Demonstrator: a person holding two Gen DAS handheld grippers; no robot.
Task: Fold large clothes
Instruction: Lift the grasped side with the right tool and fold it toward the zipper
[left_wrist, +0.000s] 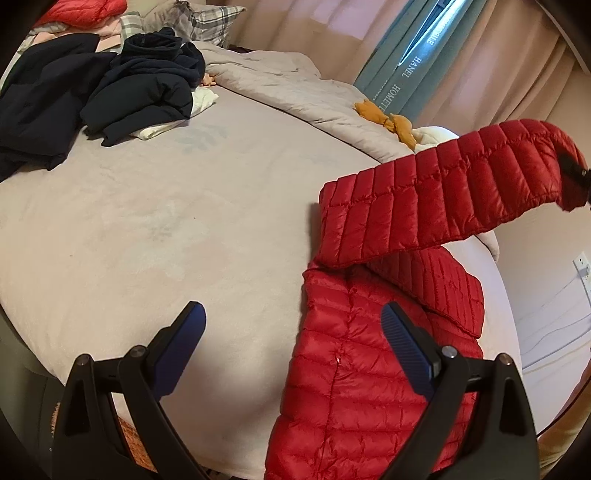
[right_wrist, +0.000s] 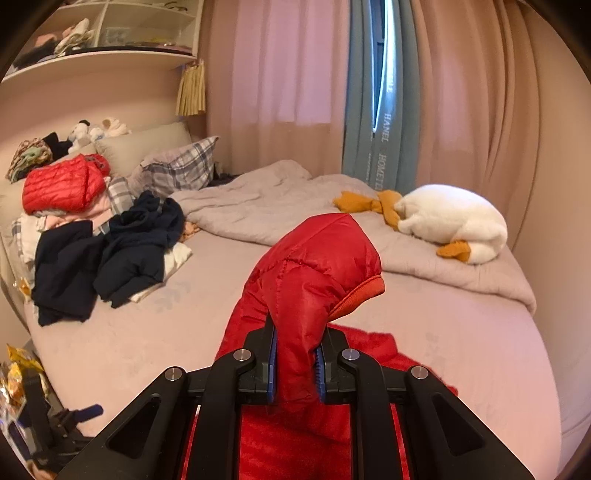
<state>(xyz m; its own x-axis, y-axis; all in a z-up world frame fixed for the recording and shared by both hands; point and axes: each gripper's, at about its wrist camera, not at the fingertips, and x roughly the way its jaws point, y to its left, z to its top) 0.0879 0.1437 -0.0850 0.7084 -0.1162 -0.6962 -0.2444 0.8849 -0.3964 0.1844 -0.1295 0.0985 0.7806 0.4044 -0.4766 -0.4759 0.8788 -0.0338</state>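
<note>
Curtain (right_wrist: 384, 147) lettering reads "HANEL HOMETE…". Right gripper (right_wrist: 295, 369) jaws clamp the red jacket's (left_wrist: 351, 369) sleeve (right_wrist: 314, 266); left gripper (left_wrist: 291, 332) jaws wide, empty, above the bed's (left_wrist: 147, 221) bare near edge.

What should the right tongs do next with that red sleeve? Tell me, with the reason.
Probably carry the sleeve across and lay it on the red jacket body. The right tongs grip its cuff end, lifted above the bed; the left tongs are open and empty.

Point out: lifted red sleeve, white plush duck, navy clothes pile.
red sleeve (left_wrist: 443, 192), left wrist view, mid-sleeve quilting
white plush duck (right_wrist: 454, 218), right wrist view, body
navy clothes pile (right_wrist: 136, 251), right wrist view, top garment
</note>
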